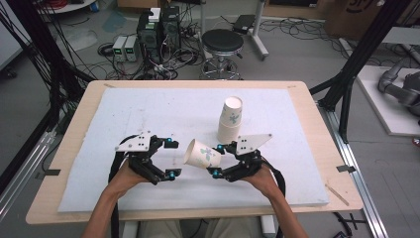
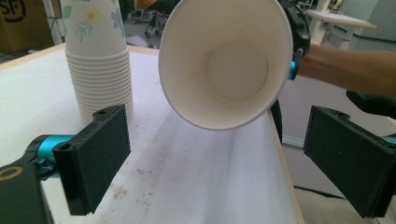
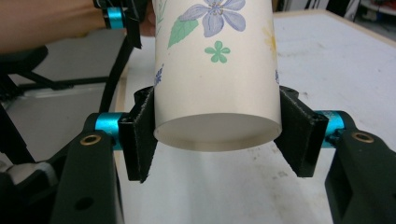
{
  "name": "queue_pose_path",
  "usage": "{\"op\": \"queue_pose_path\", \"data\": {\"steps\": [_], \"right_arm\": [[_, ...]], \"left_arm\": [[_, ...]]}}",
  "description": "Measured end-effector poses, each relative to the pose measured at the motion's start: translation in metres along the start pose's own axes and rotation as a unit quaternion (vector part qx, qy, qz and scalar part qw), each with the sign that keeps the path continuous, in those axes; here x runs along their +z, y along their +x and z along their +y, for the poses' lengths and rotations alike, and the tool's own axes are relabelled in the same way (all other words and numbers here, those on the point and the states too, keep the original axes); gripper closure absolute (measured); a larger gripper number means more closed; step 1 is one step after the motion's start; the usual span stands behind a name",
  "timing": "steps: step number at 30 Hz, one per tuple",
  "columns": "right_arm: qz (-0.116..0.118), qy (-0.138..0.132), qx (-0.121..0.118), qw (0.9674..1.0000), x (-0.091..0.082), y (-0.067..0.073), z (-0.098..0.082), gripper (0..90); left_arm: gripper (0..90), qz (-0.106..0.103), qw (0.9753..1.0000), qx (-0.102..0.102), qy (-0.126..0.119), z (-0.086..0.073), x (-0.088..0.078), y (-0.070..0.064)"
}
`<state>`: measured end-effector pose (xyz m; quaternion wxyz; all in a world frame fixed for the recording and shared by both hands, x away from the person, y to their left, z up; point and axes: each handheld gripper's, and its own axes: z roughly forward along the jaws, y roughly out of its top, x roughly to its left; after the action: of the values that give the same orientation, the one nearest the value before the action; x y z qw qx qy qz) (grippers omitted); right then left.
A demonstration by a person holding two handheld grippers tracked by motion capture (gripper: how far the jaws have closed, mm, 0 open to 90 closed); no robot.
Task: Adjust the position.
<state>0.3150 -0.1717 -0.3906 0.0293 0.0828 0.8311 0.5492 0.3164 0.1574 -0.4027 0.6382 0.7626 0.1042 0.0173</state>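
Note:
A paper cup [image 1: 203, 153] with a flower print lies on its side in the air, and my right gripper [image 1: 218, 160] is shut on it near its base. In the right gripper view both pads press the cup [image 3: 217, 70] from either side, with the gripper [image 3: 217, 140] under it. The cup's open mouth [image 2: 224, 60] faces my left gripper [image 2: 219, 163], whose jaws stand wide apart with nothing between them. In the high view the left gripper [image 1: 172, 158] sits a short way left of the cup's rim. A stack of upturned cups [image 1: 230, 121] stands on the mat behind.
A white mat [image 1: 148, 109] covers most of the wooden table [image 1: 79, 129]. The cup stack [image 2: 98, 60] rises just beyond my left jaw. Past the table's far edge are a black stool [image 1: 223, 42], computer cases [image 1: 158, 29] and cables on the floor.

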Motion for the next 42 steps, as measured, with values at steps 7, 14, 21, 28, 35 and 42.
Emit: {"op": "queue_pose_path", "data": {"steps": [7,14,21,28,35,42], "right_arm": [[0.006,-0.024,-0.004,0.9997,0.003,-0.001,-0.005,37.7],[0.016,-0.029,-0.007,0.9994,0.006,-0.001,-0.006,37.7],[0.024,-0.032,-0.013,0.9991,0.006,-0.001,-0.006,37.7],[0.031,-0.037,-0.015,0.9987,0.008,-0.001,-0.006,37.7],[0.043,-0.034,-0.016,0.9984,0.011,-0.001,-0.007,37.7],[0.045,-0.031,-0.018,0.9983,0.013,-0.001,-0.007,37.7]], "left_arm": [[7.2,-0.008,0.9999,-0.001,-0.010,-0.002,0.008,0.000],[7.2,-0.022,0.9995,0.000,-0.022,0.000,0.019,0.000],[7.2,-0.041,0.9990,-0.001,-0.016,0.005,0.035,0.001],[7.3,-0.051,0.9985,0.002,-0.020,0.009,0.042,0.001],[10.3,-0.062,0.9979,0.004,-0.018,0.008,0.044,0.002],[19.6,-0.079,0.9967,0.004,-0.018,0.007,0.044,0.003]]}}
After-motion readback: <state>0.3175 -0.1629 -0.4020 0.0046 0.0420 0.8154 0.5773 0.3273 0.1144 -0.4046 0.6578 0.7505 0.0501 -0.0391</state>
